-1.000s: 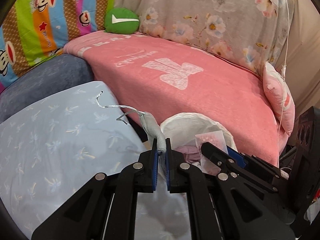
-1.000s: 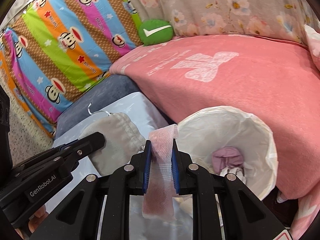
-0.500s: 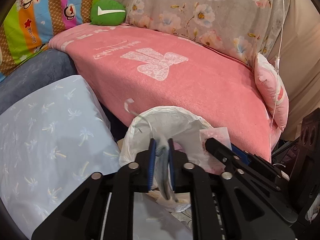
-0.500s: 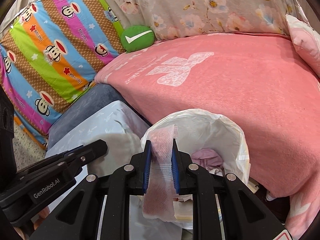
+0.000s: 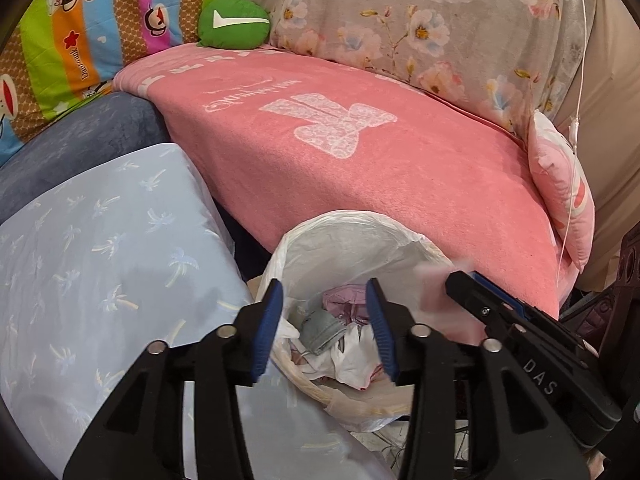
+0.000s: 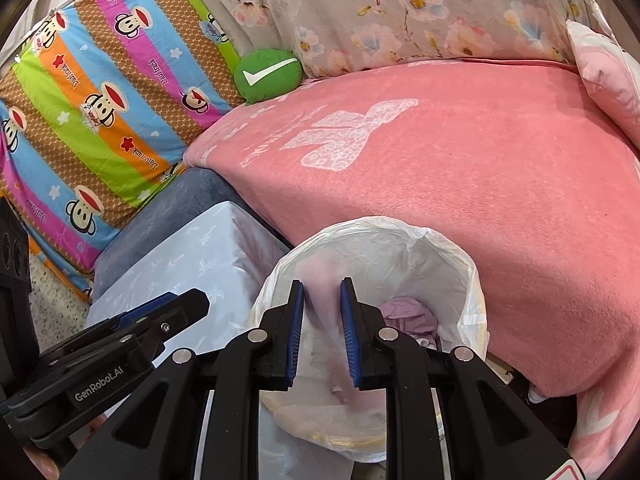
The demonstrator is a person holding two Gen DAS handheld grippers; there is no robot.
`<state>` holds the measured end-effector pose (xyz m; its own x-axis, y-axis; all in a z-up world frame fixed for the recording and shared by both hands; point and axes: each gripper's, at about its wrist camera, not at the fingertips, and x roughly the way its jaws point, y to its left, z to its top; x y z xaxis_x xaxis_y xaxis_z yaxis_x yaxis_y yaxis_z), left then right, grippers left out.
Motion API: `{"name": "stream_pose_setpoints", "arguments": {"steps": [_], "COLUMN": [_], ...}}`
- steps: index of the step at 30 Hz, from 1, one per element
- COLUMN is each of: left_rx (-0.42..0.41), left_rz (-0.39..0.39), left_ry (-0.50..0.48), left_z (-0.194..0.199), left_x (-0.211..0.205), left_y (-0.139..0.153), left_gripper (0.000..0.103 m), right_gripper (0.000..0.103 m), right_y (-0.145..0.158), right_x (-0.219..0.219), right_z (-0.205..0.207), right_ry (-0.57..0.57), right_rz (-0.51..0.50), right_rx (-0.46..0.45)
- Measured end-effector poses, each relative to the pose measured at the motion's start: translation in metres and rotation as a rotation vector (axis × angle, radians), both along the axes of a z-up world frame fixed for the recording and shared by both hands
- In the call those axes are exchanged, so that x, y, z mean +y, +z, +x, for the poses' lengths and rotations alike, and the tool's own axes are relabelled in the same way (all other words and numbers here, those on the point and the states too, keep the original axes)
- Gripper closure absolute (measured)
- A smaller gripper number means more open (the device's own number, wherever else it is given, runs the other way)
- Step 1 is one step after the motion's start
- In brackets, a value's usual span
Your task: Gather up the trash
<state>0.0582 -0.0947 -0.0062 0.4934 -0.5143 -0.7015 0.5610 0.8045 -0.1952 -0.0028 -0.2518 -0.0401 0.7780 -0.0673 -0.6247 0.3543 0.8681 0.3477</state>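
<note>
Pink blanket [image 5: 400,184] behind bin [image 5: 344,232]; only left view shows grey pouch [image 5: 320,328].

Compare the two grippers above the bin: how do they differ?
The left gripper gapes wide; the right gripper is open more narrowly. The left gripper's jaws hold nothing; a blurred pink sheet hangs between the right gripper's. Both have blue pads and hover over the white-lined bin.

2 close wrist views over bin [image 5: 360,236]
</note>
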Motion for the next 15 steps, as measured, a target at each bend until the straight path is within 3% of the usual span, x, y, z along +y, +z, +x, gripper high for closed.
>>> {"name": "stream_pose_setpoints", "arguments": {"steps": [15], "left_rx": [-0.021], "left_rz": [0.029], "left_ry": [0.055], "left_z": [-0.003], "left_x": [0.019], "left_y": [-0.005], "left_gripper": [0.047], "right_gripper": [0.076], "right_y": [-0.001], "right_x": [0.013], "right_z": [0.006], "right_ry": [0.047], "right_rz": [-0.011], "right_rx": [0.025]}}
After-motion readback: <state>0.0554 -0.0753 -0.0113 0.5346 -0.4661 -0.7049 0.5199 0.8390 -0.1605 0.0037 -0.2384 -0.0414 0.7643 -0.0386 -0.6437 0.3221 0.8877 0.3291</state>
